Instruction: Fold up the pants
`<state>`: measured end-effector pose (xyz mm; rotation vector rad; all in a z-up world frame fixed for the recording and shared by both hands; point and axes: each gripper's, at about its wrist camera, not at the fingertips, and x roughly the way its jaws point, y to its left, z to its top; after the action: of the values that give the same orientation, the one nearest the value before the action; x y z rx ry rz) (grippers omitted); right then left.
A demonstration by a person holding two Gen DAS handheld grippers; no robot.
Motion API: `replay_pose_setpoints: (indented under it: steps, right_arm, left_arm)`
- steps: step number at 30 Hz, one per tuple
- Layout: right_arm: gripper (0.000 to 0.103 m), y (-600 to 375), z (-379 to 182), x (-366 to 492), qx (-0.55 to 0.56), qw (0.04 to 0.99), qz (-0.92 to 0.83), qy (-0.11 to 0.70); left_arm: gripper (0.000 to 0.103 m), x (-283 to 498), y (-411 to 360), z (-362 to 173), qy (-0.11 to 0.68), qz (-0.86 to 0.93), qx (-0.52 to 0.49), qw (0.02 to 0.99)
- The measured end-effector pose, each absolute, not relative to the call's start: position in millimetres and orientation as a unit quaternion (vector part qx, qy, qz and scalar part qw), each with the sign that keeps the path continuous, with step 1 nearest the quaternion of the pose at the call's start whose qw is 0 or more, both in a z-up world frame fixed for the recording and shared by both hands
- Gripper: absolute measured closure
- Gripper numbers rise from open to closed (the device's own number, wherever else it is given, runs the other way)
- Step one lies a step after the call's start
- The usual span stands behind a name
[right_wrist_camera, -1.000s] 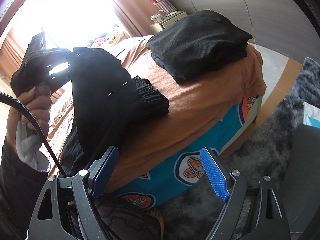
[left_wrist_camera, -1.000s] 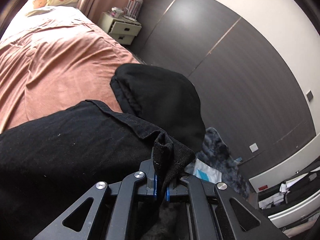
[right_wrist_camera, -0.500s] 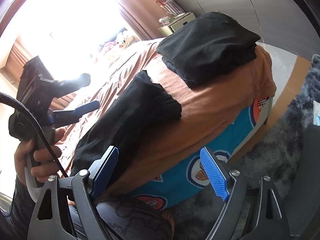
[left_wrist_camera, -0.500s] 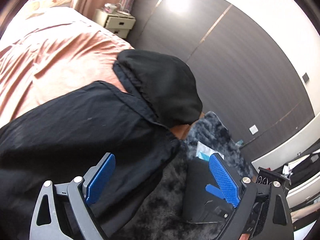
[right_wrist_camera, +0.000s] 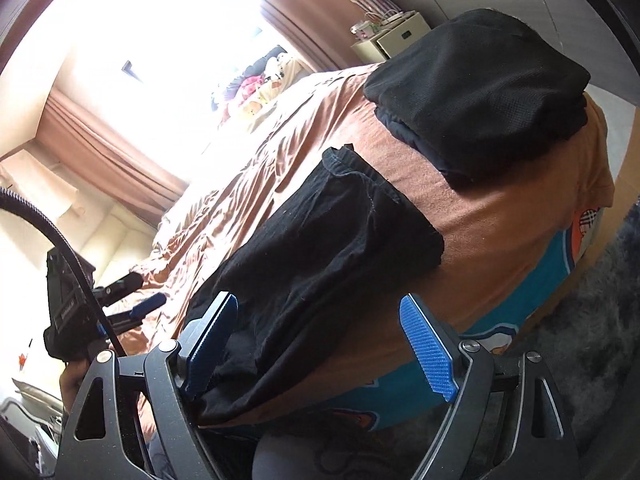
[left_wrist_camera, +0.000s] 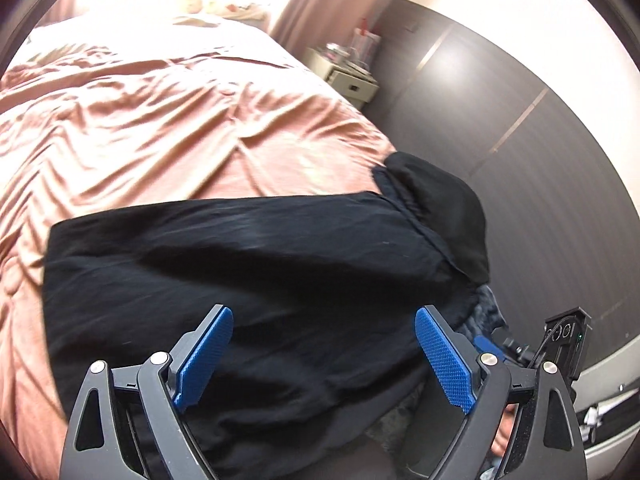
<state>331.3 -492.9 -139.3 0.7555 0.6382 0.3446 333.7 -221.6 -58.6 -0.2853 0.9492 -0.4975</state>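
We hold both tools over the near edge of the bed (right_wrist_camera: pixel 500 216). Left gripper (left_wrist_camera: pixel 324 360): fingers (left_wrist_camera: pixel 204 356) spread wide, nothing pinched; the black pants (left_wrist_camera: pixel 240 280) lie below and beyond the blue pads, not pressed by either. Right gripper (right_wrist_camera: pixel 320 352): fingers (right_wrist_camera: pixel 428 352) also wide apart, empty; its left pad sits in front of the pants' near hem as seen from the right wrist, contact not clear.

The pants (right_wrist_camera: pixel 320 240) lie across the orange bedspread (left_wrist_camera: pixel 140 120), stretched roughly crosswise in the left wrist view, with the near portion draping over the bed's edge. The cloth shows wrinkles and one seam running along its far side.

Just beyond the pants, near the bed's corner, a stack of folded dark clothes (right_wrist_camera: pixel 480 92) rests on the bedspread; in the left wrist view it seems to touch the pants' far end.

In the right wrist view the left tool shows at lower left, gripped by a hand (right_wrist_camera: pixel 72 380), cable trailing.

Farther: a small nightstand (right_wrist_camera: pixel 396 36) by the dark wardrobe wall (left_wrist_camera: pixel 500 128), soft toys (right_wrist_camera: pixel 256 92) at the bed's head, curtains (right_wrist_camera: pixel 108 152) and a bright window. A grey shaggy rug (right_wrist_camera: pixel 580 320) covers the floor beside the bed.
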Motion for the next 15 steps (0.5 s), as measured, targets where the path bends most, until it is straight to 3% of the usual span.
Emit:
replay_pose_setpoints:
  steps: [6, 9, 10, 12, 13, 14, 15]
  right_arm:
    - [0.020, -500.1, -149.6, 363.7, 0.364, 0.865, 0.147, 0.313]
    - [0.034, -496.3, -147.1, 378.0, 0.356, 0.868, 0.139, 0.317]
    - [0.040, -494.8, -145.7, 382.0, 0.352, 0.870, 0.137, 0.316]
    - [0.062, -491.9, -143.4, 387.0, 0.339, 0.875, 0.132, 0.319]
    - [0.086, -491.6, -141.8, 388.6, 0.331, 0.878, 0.127, 0.322]
    - [0.095, -491.4, -140.7, 390.5, 0.326, 0.878, 0.126, 0.326]
    - [0.096, -491.6, -137.9, 388.2, 0.324, 0.879, 0.130, 0.324]
  left_arm:
    - [0.019, 325.9, -163.5, -81.0, 0.458, -0.164, -0.145, 0.862]
    - [0.022, 319.5, -135.5, -100.1, 0.472, -0.124, -0.154, 0.859]
    - [0.023, 317.3, -126.2, -106.7, 0.478, -0.108, -0.154, 0.858]
    - [0.027, 311.8, -109.9, -120.0, 0.489, -0.077, -0.157, 0.854]
    - [0.027, 309.3, -102.3, -126.8, 0.495, -0.065, -0.161, 0.851]
    - [0.028, 306.1, -94.7, -133.3, 0.501, -0.054, -0.164, 0.848]
    - [0.028, 303.5, -88.8, -140.0, 0.509, -0.040, -0.166, 0.844]
